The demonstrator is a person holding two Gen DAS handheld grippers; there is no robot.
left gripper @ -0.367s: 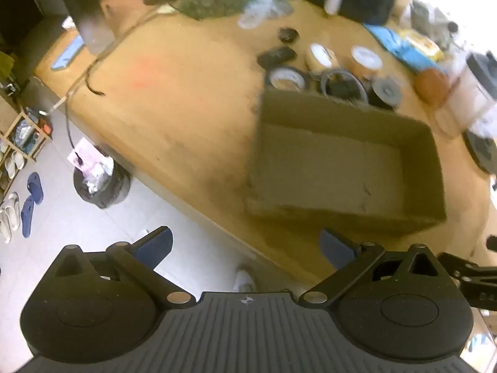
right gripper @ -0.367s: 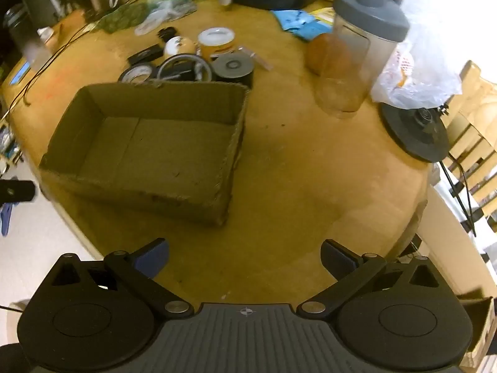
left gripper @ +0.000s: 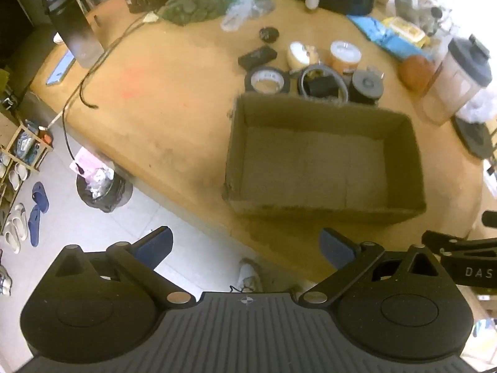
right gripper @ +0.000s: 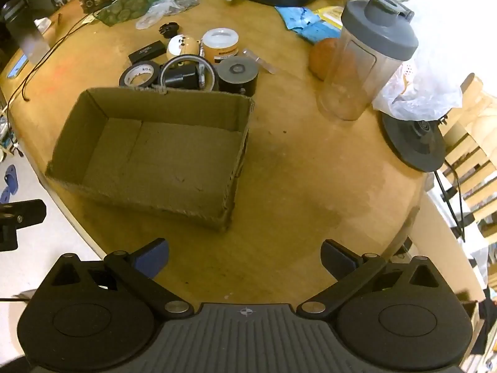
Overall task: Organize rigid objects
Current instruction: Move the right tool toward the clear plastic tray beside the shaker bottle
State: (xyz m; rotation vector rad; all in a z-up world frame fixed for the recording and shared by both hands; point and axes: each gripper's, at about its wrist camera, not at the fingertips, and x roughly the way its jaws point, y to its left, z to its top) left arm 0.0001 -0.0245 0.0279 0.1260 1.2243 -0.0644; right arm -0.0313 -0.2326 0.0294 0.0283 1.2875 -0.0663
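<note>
Grippers first: the left gripper (left gripper: 245, 247) hangs with its blue-padded fingers spread wide and nothing between them, over the table edge just short of the cardboard box (left gripper: 323, 168); the right gripper (right gripper: 243, 258) is likewise released and empty, tilted steeply down over bare wooden table (right gripper: 310, 186) on the near right of the box. The box is an open-topped, shallow brown carton with an empty floor; its long axis runs across the left wrist view, side to side, with one long wall facing the left gripper and the far long wall facing the clutter. Beyond that far wall, well apart from both grippers, the loose items cluster close together: a black tape roll (right gripper: 139, 74) at the left end, a grey ring (right gripper: 188, 73) around a black cylindrical part beside it, and a black disc case (right gripper: 237, 76) with a grey top at the right end. Farther back from the box lie a flat black case (right gripper: 147, 51), a cream ball-shaped piece (right gripper: 181, 46), an orange tub (right gripper: 220, 45) with a white lid, and a small black cap (right gripper: 168, 29). Right of the box stands an upright clear shaker bottle (right gripper: 366, 59) with a grey lid.
</note>
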